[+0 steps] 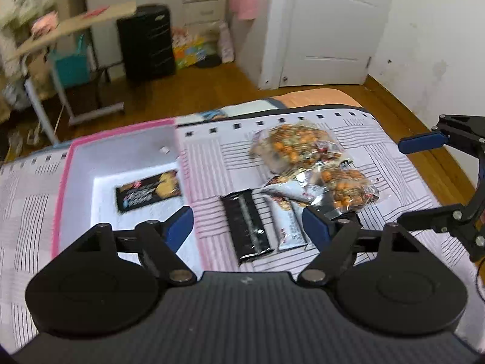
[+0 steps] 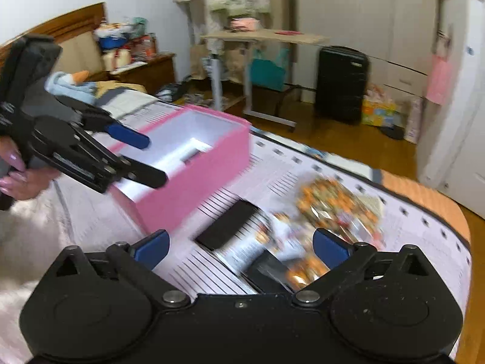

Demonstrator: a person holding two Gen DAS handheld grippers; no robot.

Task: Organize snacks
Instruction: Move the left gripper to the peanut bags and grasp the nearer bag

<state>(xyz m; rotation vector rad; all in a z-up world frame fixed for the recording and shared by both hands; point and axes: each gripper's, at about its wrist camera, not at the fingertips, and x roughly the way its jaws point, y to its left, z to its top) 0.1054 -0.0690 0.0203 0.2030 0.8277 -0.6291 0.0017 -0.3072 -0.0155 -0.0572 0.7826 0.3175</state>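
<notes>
A pink box (image 1: 62, 194) with a white inside sits on the striped bed cover (image 1: 212, 157), with one black snack packet (image 1: 150, 191) lying in it. To its right lie a long black packet (image 1: 247, 226), a white bar (image 1: 288, 224) and two clear bags of orange nuts (image 1: 295, 145). My left gripper (image 1: 247, 227) hovers open above the long black packet with nothing between its pads. My right gripper (image 2: 242, 248) is open wide over the blurred snack pile (image 2: 336, 200) and holds nothing. In the right wrist view, the left gripper (image 2: 154, 160) hangs over the pink box (image 2: 197, 188).
A person's hand (image 2: 15, 176) holds the left gripper. The bed ends just beyond the snacks at an orange edge (image 1: 318, 97), with wooden floor past it. A black suitcase (image 1: 147, 42), a folding table (image 1: 75, 24) and a white door (image 1: 333, 24) stand further off.
</notes>
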